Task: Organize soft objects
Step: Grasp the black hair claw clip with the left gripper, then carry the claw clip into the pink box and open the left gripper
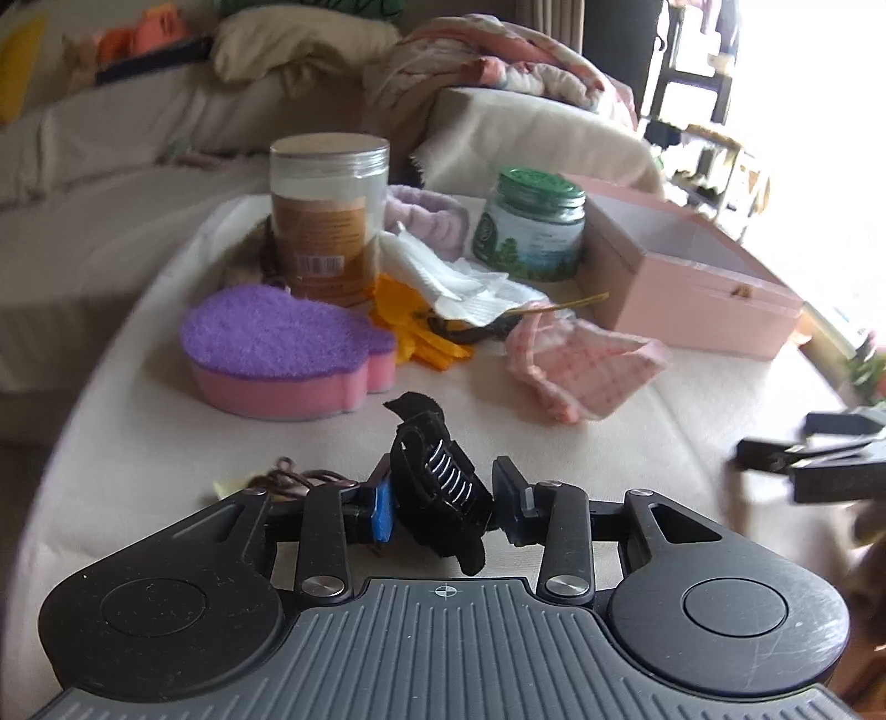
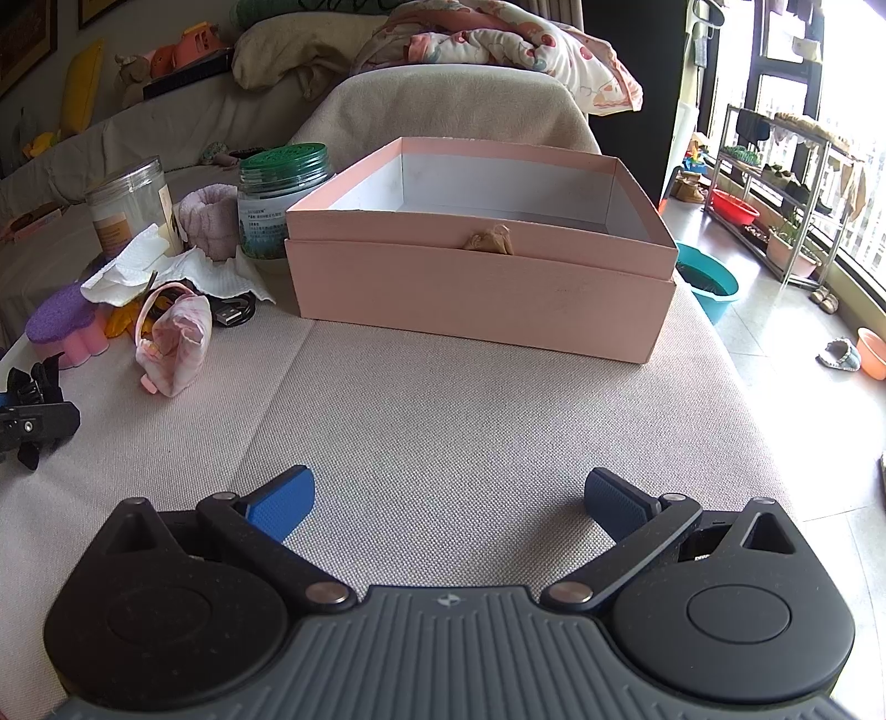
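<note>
My left gripper (image 1: 443,493) is shut on a black hair clip with a fabric bow (image 1: 437,482) and holds it above the cloth-covered table (image 1: 166,443); it also shows at the left edge of the right wrist view (image 2: 30,407). My right gripper (image 2: 448,498) is open and empty over the table, in front of an open pink box (image 2: 482,293). A purple and pink sponge (image 1: 282,354), a pink checked cloth pouch (image 1: 581,365), white tissue (image 1: 454,277) and a pink fluffy band (image 1: 426,216) lie ahead of the left gripper.
A clear jar with a brown label (image 1: 326,216) and a green-lidded jar (image 1: 531,227) stand behind the soft items. An orange item (image 1: 421,332) and a black cable (image 2: 232,310) lie by the tissue. A sofa with blankets (image 2: 470,39) is behind. The floor (image 2: 786,310) drops off to the right.
</note>
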Demonstrator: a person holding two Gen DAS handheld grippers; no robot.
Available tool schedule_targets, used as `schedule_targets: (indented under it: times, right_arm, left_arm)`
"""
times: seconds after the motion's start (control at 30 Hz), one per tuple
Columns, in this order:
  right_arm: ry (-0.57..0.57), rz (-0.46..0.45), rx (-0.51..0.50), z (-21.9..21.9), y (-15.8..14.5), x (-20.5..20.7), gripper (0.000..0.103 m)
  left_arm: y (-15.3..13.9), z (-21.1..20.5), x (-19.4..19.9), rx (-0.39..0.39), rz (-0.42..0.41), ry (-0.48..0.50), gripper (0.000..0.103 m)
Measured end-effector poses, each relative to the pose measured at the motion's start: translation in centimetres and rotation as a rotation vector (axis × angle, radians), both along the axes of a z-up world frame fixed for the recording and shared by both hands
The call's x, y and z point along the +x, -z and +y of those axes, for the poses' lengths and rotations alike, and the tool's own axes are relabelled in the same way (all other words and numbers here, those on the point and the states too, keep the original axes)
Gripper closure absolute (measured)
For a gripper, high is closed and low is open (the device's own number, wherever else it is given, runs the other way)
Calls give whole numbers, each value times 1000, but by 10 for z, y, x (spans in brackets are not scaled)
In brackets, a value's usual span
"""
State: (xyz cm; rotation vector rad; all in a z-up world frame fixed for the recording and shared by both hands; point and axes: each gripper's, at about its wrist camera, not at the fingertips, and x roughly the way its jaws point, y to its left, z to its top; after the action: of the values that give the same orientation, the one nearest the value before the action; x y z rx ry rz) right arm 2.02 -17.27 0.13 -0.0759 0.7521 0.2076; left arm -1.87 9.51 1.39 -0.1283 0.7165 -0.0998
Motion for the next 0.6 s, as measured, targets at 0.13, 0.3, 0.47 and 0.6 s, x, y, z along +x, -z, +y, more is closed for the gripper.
schedule_targets:
  times: [0.13,0.3,0.47,0.6]
  right_arm:
    - [-20,10,-14,7,-6,6,2]
    - [-185,-18,26,53,-39,16,5]
    - [-413,103,132,135,-57,34,7]
    - [-613,185,116,201,-46,29,32]
  left_arm:
    - [-14,11,-12,-59,-68,34,63]
    - [-49,65,-27,-121,-184,-100,63]
    - [-60,131,-49,-169,-236,-320,63]
    - [-52,167,-63,-256,-228,-391,63]
